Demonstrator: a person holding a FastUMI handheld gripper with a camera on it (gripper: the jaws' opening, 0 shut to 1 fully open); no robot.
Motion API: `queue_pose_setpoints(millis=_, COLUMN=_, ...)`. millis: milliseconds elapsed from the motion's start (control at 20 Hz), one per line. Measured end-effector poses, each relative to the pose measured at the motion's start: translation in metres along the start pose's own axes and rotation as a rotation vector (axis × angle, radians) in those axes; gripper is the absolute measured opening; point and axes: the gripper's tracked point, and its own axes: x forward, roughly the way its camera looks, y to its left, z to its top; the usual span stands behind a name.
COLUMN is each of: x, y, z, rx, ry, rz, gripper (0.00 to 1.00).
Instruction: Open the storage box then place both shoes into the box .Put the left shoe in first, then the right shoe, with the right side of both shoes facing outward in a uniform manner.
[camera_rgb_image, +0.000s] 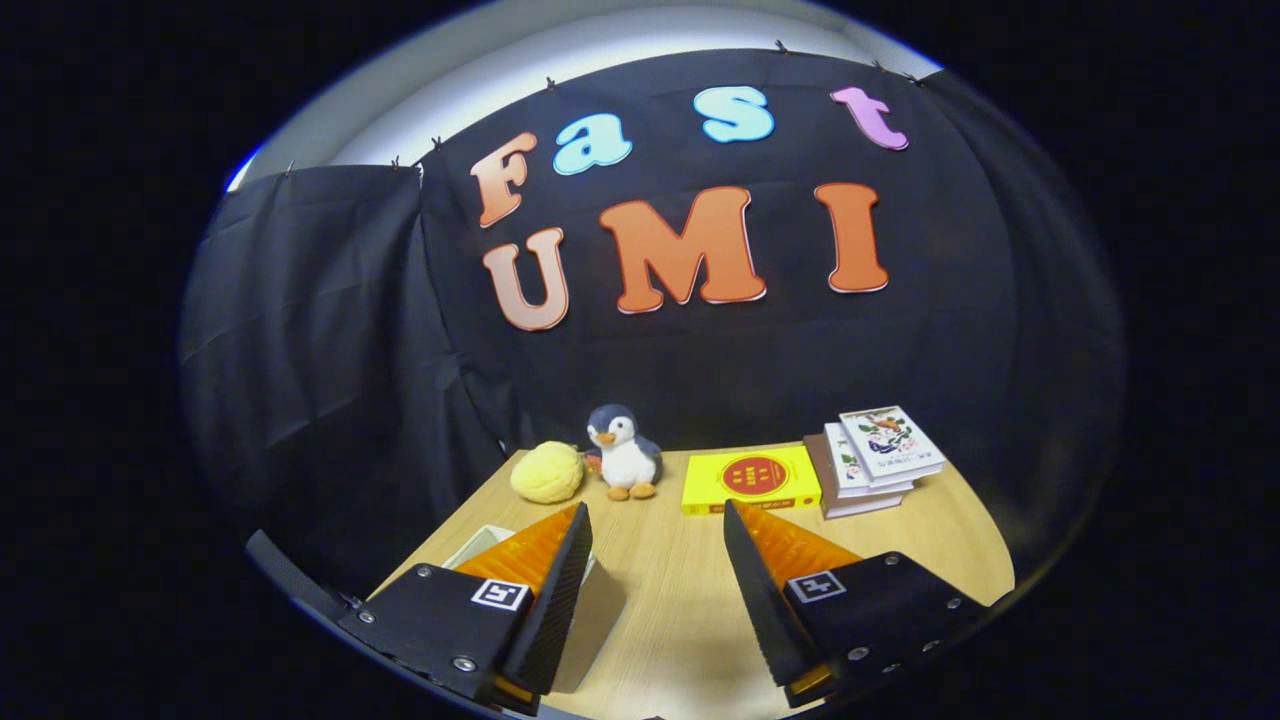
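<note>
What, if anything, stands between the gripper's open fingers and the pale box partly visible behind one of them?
Nothing visible does. The gripper is open over bare table, holding nothing. The box lies close, partly hidden behind one finger. The penguin, yellow ball and books sit well beyond.

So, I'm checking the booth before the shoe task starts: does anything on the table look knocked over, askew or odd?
Nothing stands out. The penguin toy sits upright beside the yellow plush ball, the yellow book lies flat and the book stack is only loosely fanned. The gripper has its jaws open over bare table.
</note>
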Motion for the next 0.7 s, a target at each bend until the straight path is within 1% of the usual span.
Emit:
queue_pose_setpoints(millis=100, x=-0.010, y=-0.022, z=0.021, rx=-0.045, ry=-0.077, rz=-0.028, gripper=0.81)
queue_pose_setpoints(millis=200, x=-0.018, y=-0.038, z=0.034, rx=-0.082, ry=-0.124, rz=-0.051, gripper=0.83)
queue_pose_setpoints(millis=300, x=-0.025, y=-0.043, z=0.049, rx=-0.090, ry=-0.166, rz=-0.065, gripper=0.86)
queue_pose_setpoints(millis=500, x=-0.036, y=-0.058, z=0.075, rx=-0.103, ry=-0.253, rz=-0.078, gripper=0.86)
queue_pose_setpoints(millis=700, x=-0.043, y=-0.062, z=0.098, rx=-0.122, ry=-0.325, rz=-0.089, gripper=0.93)
